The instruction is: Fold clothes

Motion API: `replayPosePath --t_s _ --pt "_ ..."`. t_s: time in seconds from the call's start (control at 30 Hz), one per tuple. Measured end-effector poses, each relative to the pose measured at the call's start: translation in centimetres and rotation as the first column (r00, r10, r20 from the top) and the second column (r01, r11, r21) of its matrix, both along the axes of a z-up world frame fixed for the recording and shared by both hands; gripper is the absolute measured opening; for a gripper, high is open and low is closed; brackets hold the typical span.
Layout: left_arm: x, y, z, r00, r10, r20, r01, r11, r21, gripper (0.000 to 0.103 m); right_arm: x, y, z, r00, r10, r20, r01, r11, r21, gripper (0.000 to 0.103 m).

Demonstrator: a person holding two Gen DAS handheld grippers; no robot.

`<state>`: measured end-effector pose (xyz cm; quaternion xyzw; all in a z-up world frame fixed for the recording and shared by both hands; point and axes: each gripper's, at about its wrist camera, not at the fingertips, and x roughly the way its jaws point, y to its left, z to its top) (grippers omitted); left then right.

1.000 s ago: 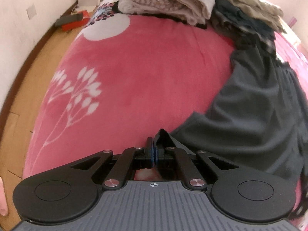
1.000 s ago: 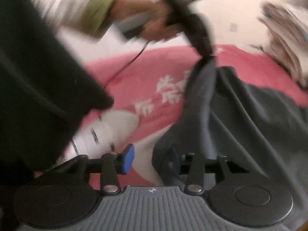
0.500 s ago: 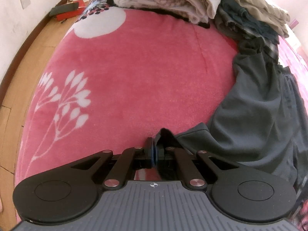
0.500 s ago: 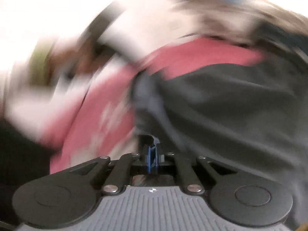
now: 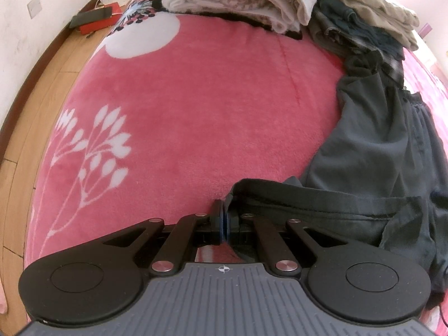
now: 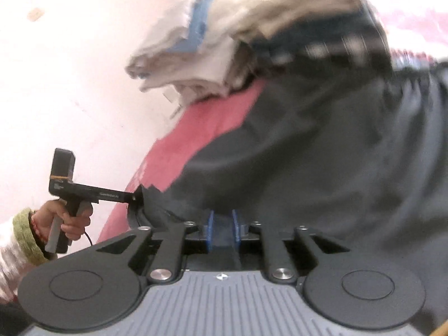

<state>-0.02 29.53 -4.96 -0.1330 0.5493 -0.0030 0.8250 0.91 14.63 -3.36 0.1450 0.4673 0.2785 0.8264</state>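
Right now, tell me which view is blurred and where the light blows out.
Left wrist view: sharp, fisheye-bent at the edges, the pink blanket evenly lit. Right wrist view: motion-smeared across the clothes pile and dark garment, the wall washed out pale.

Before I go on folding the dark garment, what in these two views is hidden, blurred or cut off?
- Right wrist view: motion blur smears the clothes pile; single items unreadable.
- Right gripper: its fingers stand slightly apart with dark garment between; grip unclear.
- Left wrist view: the garment's right side runs off the frame.
- Left gripper: the gripper body hides the fabric below the pinch.
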Motion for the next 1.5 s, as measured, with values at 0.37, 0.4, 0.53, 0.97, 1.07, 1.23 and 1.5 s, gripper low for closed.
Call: replayPosePath --t_s 0.37,0.4,0.53,0.97,1.07,1.23,1.5 --pt "-0.3 0.4 -0.3 1.0 -0.007 0.009 0.008 1.0 -0.027 0.001 0.5 3.0 -0.5 0.981 0.172 0.087 -0.152 0.967 -0.205 0.046" --pt "-0.3 0.4 -0.3 1.0 -0.007 0.01 0.008 1.0 -0.029 0.001 0.5 3.3 -0.6 0.978 0.189 0.093 -0.164 0.961 -0.224 0.038" --pt "-0.7 0.4 -0.1 0.999 -0.033 0.035 0.034 0.999 -0.019 0.001 -1.5 3.6 1.0 0.961 0.256 0.102 -0.237 0.958 -0.162 0.003" --pt "-9.8 1.8 3.9 0.972 -0.167 0.167 0.169 0.986 0.003 0.0 -9.0 4.7 6.4 0.869 0.472 0.148 -0.485 0.872 0.065 0.003" --pt "-12.2 1.3 4.2 0.965 -0.21 0.156 0.207 0.978 0.039 0.0 -10.8 6.3 5.5 0.822 0.561 0.1 -0.568 0.822 0.052 0.003" --pt "-14.4 0.5 3.1 0.956 -0.269 0.115 0.257 0.96 0.113 0.0 -12.0 8.0 3.4 0.795 0.605 0.043 -0.606 0.796 -0.007 0.003" --pt "-15.2 -0.9 1.2 0.913 -0.406 0.035 0.387 0.891 0.237 0.007 -14.3 10.4 0.5 0.738 0.674 -0.024 -0.665 0.721 -0.192 0.004"
